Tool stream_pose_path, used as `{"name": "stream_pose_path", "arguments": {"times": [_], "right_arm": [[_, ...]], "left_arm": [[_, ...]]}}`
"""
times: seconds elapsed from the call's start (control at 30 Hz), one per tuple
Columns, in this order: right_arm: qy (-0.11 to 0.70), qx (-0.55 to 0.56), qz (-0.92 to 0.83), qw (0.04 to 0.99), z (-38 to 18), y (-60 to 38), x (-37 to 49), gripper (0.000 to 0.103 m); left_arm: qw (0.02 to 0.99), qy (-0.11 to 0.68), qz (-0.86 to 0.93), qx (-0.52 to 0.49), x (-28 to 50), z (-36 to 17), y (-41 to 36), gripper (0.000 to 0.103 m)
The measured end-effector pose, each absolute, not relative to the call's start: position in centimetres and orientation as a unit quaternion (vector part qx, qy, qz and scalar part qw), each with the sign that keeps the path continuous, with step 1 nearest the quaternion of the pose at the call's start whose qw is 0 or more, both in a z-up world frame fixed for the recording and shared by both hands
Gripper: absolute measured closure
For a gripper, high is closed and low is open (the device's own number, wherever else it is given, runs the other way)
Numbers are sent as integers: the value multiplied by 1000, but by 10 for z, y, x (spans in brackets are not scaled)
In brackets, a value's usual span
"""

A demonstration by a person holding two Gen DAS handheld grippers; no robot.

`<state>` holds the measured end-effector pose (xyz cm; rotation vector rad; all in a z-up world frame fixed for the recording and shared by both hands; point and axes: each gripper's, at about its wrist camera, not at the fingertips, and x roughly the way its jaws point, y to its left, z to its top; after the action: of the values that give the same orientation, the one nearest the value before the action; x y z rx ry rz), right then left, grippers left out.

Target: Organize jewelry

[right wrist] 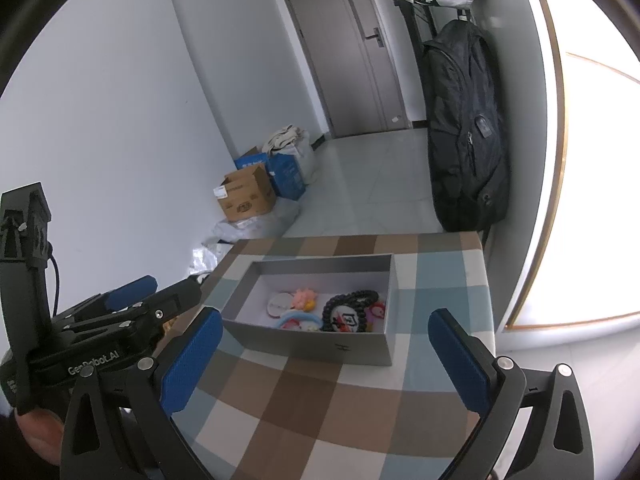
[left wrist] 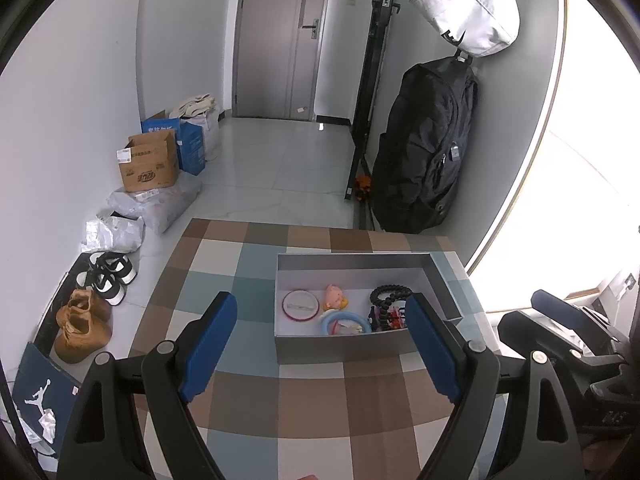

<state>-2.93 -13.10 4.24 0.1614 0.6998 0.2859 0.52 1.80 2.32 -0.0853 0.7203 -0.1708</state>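
I hold both tools tilted down over the checked tablecloth, short of the open grey box that sits toward the table's far side. My left gripper stands with its blue pads wide apart and nothing between them, the box's near wall showing in the gap; its right pad overlaps the box's near right corner in that view, though I cannot tell whether it touches. My right gripper is likewise spread open and empty, its pads framing the box from a little further back and to the right. The two tools sit side by side, each visible at the edge of the other's camera. Inside the box lie the pieces to be sorted: a round red-rimmed disc at the left, a small pink and yellow figure beside it, a light blue ring nearer the front wall, and a black beaded bracelet toward the right, over small red and pink trinkets. A black backpack hangs on the wall beyond the table.
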Motion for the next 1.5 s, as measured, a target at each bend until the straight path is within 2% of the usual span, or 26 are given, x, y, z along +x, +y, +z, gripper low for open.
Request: {"name": "stream_pose_path", "arguments": {"times": [1.5], "right_arm": [[350, 73, 136, 924, 35, -128, -30, 0]], "left_arm": [[934, 343, -84, -57, 5, 23, 22, 20]]}}
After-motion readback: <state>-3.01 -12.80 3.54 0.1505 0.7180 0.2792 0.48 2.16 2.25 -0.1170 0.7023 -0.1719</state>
